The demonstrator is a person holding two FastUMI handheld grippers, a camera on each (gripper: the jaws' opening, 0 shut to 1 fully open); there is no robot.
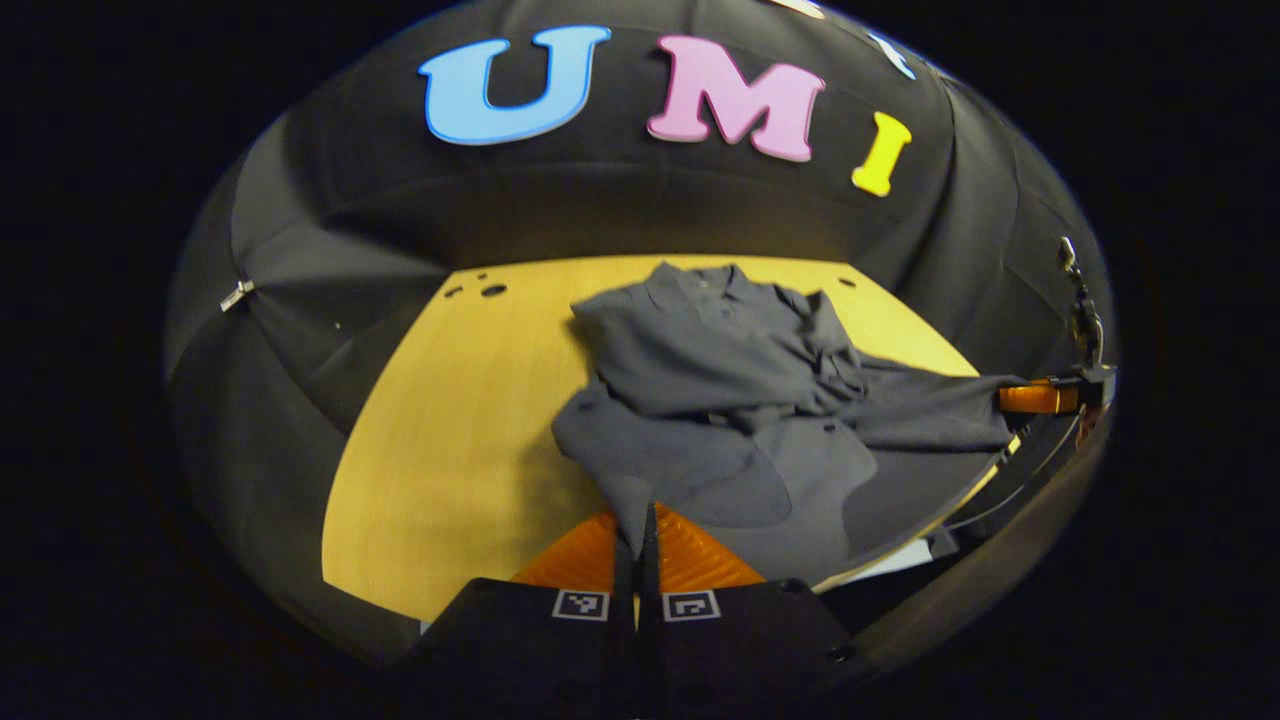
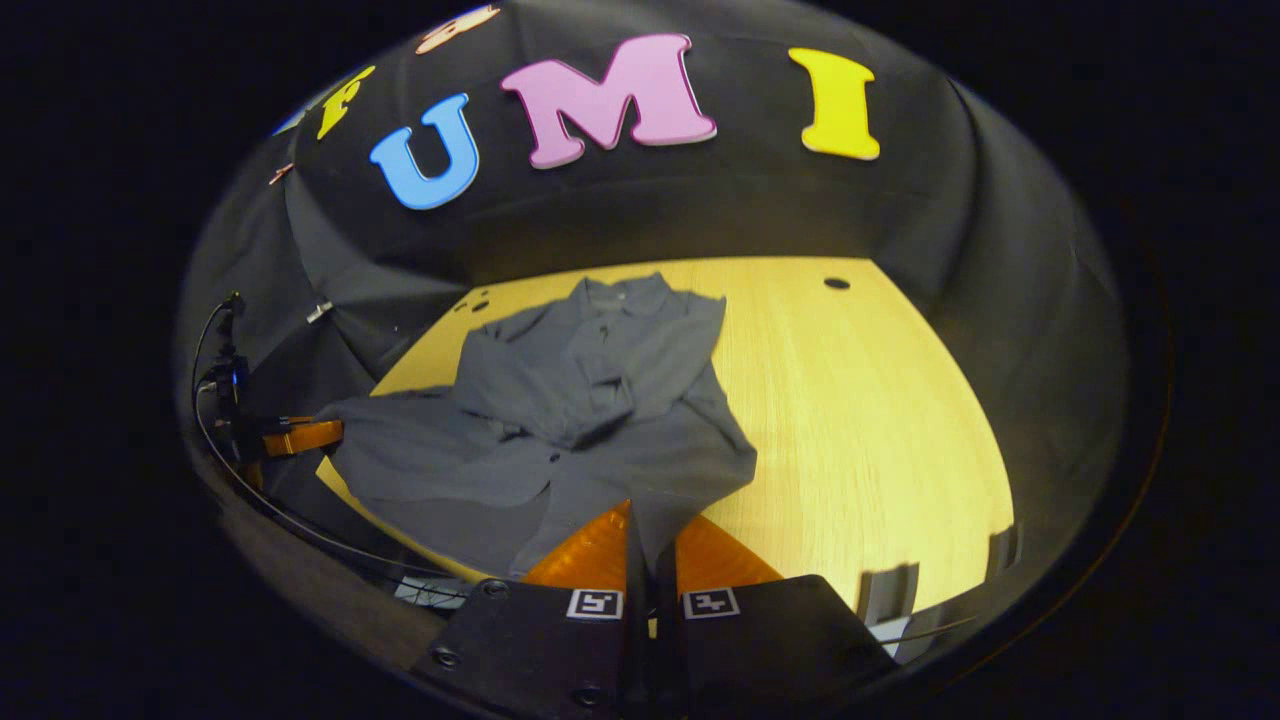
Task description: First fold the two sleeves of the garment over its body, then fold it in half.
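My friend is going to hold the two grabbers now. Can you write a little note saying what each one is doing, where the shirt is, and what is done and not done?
Left gripper: shut on the near hem of the grey shirt.
Right gripper: shut on the hem too, at the shirt's other near corner.
The shirt lies collar away from you on the wooden table, its bottom edge pulled toward the near edge of the table.
Done: both sleeves look folded over the body, though bunched.
Left: carry the hem up to the collar to fold it in half, then let go.
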